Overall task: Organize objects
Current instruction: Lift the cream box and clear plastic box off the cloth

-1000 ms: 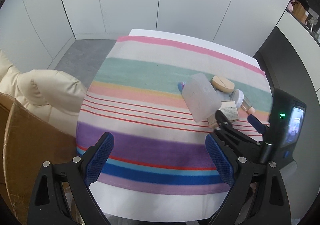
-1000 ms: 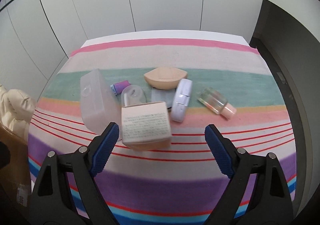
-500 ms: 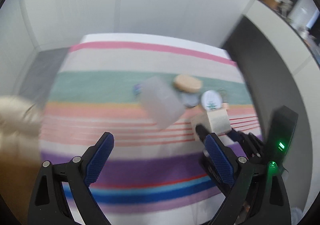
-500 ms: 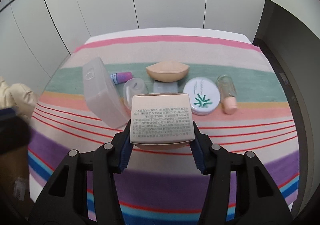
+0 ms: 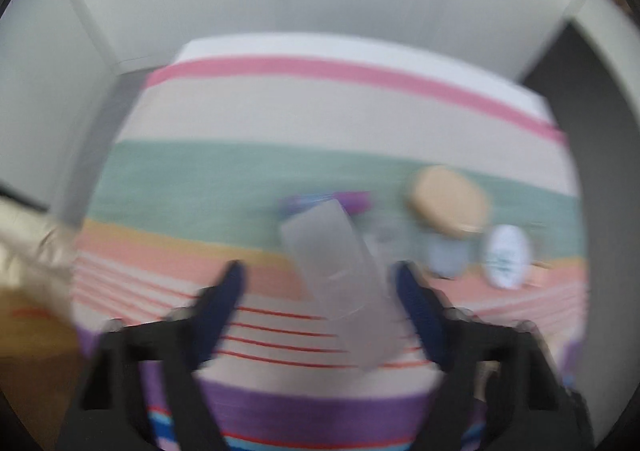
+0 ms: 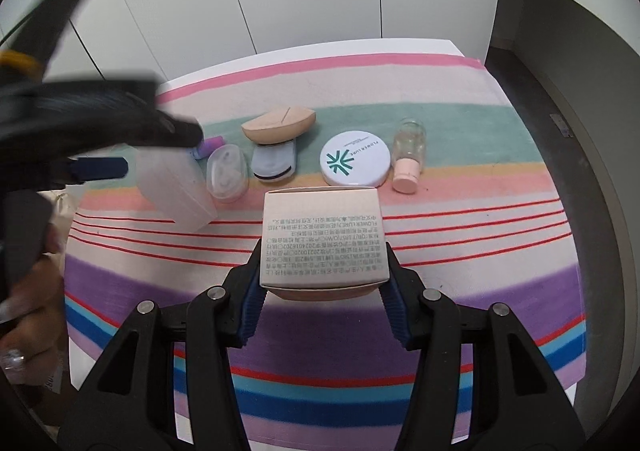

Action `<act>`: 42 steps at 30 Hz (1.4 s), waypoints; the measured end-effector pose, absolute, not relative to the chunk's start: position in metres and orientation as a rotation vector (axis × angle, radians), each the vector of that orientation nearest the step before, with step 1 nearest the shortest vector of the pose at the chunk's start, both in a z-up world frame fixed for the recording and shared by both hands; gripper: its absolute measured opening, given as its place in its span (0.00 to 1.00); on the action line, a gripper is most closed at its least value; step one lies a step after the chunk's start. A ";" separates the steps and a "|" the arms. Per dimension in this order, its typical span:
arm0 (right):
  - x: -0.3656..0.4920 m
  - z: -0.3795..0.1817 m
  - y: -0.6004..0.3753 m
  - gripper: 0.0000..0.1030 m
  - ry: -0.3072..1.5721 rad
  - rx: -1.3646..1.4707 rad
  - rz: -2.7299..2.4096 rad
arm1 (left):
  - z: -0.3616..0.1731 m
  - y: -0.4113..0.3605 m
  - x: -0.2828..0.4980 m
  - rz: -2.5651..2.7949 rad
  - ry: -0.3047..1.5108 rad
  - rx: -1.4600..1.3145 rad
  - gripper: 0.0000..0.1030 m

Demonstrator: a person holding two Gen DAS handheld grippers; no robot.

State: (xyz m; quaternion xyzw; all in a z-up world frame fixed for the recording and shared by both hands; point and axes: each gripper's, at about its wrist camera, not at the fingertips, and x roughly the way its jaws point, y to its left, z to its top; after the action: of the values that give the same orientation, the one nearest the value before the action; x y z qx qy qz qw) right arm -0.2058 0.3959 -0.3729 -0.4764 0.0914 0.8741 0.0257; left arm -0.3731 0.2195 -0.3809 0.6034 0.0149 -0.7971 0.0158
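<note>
My right gripper (image 6: 323,271) is shut on a beige printed carton (image 6: 322,227), held just above the striped cloth (image 6: 480,271). A frosted plastic box (image 5: 340,283) lies tilted on the cloth between the fingers of my left gripper (image 5: 320,283). Those jaws are closing; the left pad (image 5: 234,291) still stands off the box. The left wrist view is badly blurred. From the right wrist view, the left gripper (image 6: 156,151) straddles the frosted box (image 6: 172,183) at the left.
Behind the carton lie a clear oval case (image 6: 226,173), a purple tube (image 6: 212,143), a beige almond-shaped piece (image 6: 280,123) on a grey-blue item (image 6: 274,165), a round white compact (image 6: 356,159) and a pink-capped glass bottle (image 6: 408,155). A hand (image 6: 28,311) shows lower left.
The right gripper shut on the carton and drew it back from the pile; the compact dropped flat. The left gripper swung in over the frosted box and its jaws narrowed.
</note>
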 end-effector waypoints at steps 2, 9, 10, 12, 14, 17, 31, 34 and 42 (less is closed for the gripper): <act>-0.209 -0.370 0.395 0.52 0.278 -1.472 2.696 | -0.389 0.216 -0.374 -2.469 0.114 1.919 0.27; -0.210 -0.367 0.400 0.52 0.263 -1.492 2.632 | -0.380 0.215 -0.355 -2.550 -0.002 1.810 0.26; -0.210 -0.367 0.400 0.52 0.257 -1.496 2.625 | -0.377 0.216 -0.353 -2.559 -0.025 1.789 0.26; -0.209 -0.367 0.398 0.52 0.249 -1.501 2.616 | -0.368 0.216 -0.349 -2.583 -0.043 1.762 0.26; -0.209 -0.363 0.397 0.52 0.243 -1.500 2.617 | -0.357 0.214 -0.345 -2.604 -0.058 1.741 0.26; -0.210 -0.354 0.394 0.52 0.209 -1.498 2.626 | -0.342 0.215 -0.341 -2.620 -0.079 1.720 0.26; -0.210 -0.273 0.386 0.51 0.146 -1.359 2.704 | -0.240 0.208 -0.302 -2.741 -0.105 1.536 0.26; -0.205 -0.243 0.378 0.51 0.128 -1.321 2.735 | -0.211 0.205 -0.292 -2.762 -0.091 1.489 0.26; -0.190 -0.153 0.366 0.51 0.066 -1.192 2.809 | -0.122 0.197 -0.258 -2.844 -0.079 1.304 0.26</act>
State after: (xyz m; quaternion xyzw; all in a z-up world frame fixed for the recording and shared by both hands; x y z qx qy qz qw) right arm -0.1896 0.3657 -0.1530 -0.3902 0.0217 0.9194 0.0448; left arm -0.2585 0.1975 -0.1215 0.4168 -0.0254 -0.9086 0.0059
